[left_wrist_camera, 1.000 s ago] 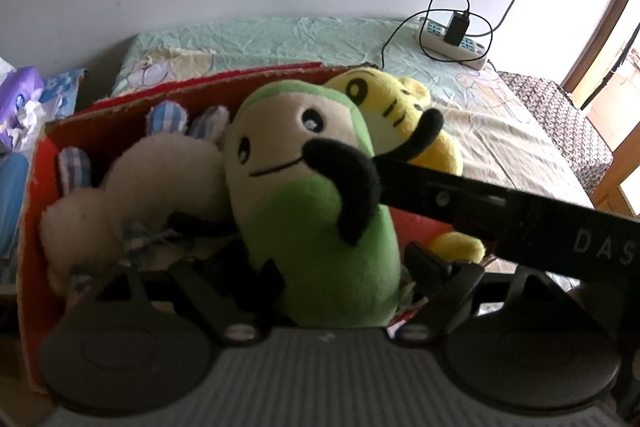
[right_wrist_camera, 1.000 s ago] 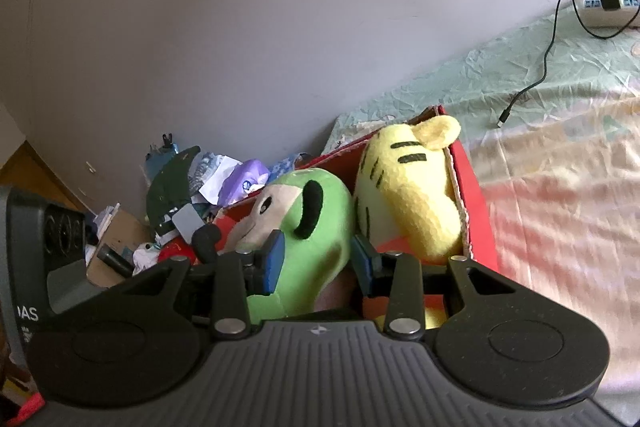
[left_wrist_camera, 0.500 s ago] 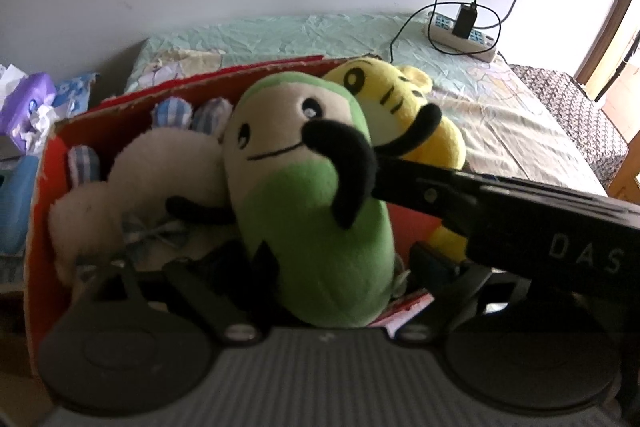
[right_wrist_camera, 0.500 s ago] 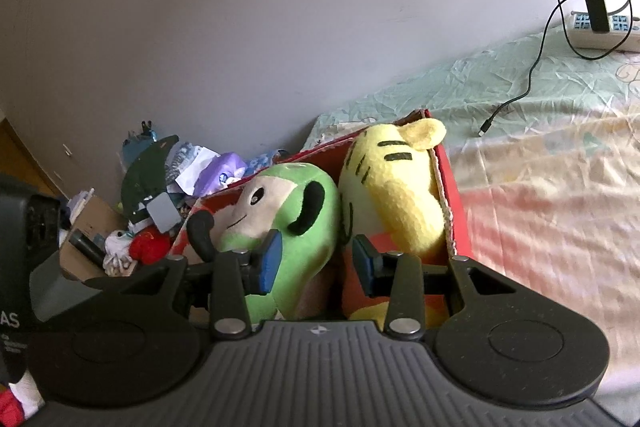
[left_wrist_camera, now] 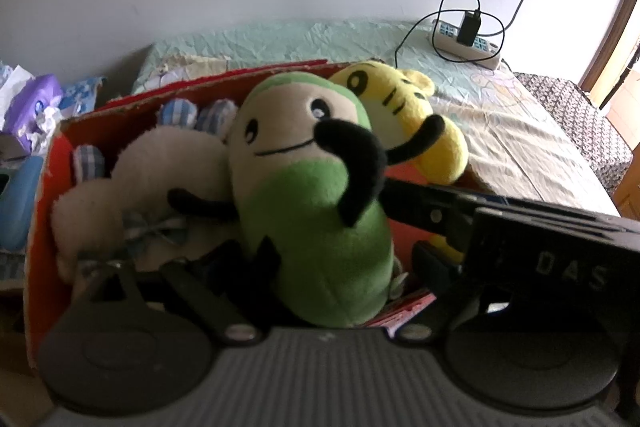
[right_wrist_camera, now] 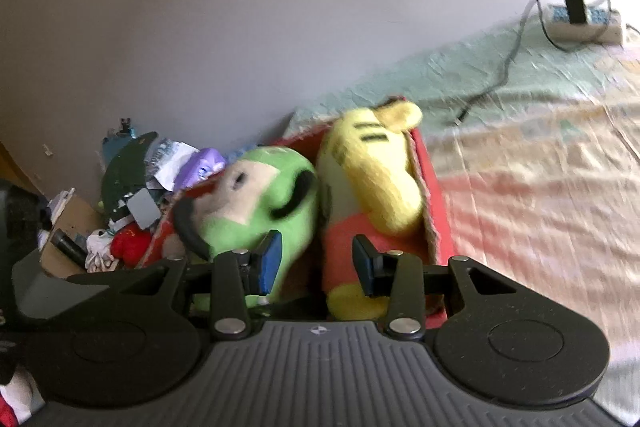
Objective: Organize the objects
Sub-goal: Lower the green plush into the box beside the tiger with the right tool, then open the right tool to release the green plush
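Our left gripper (left_wrist_camera: 340, 263) has its fingers spread on either side of the green plush (left_wrist_camera: 316, 211), hugging the lower body; whether they're actually pinching it or just sitting alongside, we can't tell, since the toy hides the tips. Our right gripper (right_wrist_camera: 316, 263) is clearly released, its blue pads (right_wrist_camera: 270, 261) apart with nothing between them, hovering just at the near edge of the red box (right_wrist_camera: 434, 211) and reaching in from the side in the left view. The green plush stands in the middle of the box, long axis roughly upright and leaning back a bit, face toward the left camera. The yellow tiger plush (right_wrist_camera: 372, 179) is tucked beside it against the box wall, also upright-ish, head up. A white plush (left_wrist_camera: 160, 183) fills the other side. So we'd guess we're nearly done: three toys are in the box, and what's left is probably letting go and backing out. The bed (left_wrist_camera: 500, 115) behind only has a power strip (left_wrist_camera: 466, 41) on it.
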Tool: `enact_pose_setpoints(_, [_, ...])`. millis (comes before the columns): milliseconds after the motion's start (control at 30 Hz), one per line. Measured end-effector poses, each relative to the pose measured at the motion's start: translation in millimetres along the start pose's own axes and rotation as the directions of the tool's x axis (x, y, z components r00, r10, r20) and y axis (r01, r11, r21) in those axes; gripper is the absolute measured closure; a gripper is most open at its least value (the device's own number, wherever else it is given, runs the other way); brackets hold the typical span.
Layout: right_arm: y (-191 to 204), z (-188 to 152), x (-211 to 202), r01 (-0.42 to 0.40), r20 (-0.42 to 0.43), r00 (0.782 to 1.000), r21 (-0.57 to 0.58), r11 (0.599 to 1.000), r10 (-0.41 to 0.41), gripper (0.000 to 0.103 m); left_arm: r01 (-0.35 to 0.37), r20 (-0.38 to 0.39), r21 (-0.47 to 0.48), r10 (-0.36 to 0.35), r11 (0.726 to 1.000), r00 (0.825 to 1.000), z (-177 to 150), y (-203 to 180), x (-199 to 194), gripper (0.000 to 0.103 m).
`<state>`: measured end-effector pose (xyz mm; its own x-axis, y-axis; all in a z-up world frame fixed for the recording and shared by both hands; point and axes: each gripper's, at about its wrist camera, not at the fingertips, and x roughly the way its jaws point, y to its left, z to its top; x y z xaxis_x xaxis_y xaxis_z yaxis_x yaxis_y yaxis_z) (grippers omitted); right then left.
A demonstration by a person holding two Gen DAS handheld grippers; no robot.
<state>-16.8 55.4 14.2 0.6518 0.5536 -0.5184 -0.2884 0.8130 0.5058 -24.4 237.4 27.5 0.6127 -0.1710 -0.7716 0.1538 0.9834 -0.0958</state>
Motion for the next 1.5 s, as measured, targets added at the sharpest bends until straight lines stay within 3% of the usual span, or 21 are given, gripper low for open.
enact_pose_setpoints(567, [7, -6, 1, 0.052, 0.018, 0.999, -0.057, 0.997, -0.052, 0.071, 0.014, 0.085, 0.005, -0.015, 1.000, 0.996, -11, 2, -1, 0.008])
enact_pose_setpoints(700, [9, -7, 1, 0.045, 0.023, 0.999, -0.063, 0.997, -0.044, 0.054, 0.001, 0.096, -0.001, -0.001, 1.000, 0.995, -12, 0, -2, 0.008])
enact_pose_setpoints(800, [12, -9, 0, 0.073, 0.040, 0.997, -0.068, 0.995, -0.070, 0.051, -0.016, 0.112, 0.000, 0.016, 1.000, 0.994, -14, -2, -3, 0.008])
enact_pose_setpoints(1133, [13, -10, 1, 0.079, 0.032, 0.997, -0.101, 0.992, -0.077, 0.050, -0.080, 0.156, 0.012, 0.077, 0.997, 0.985, -18, -10, -5, 0.008])
enact_pose_setpoints(1500, [13, -12, 0, 0.072, 0.019, 0.997, -0.126, 0.989, -0.070, 0.050, -0.080, 0.181, 0.006, 0.078, 0.997, 0.980, -22, -10, -8, 0.008])
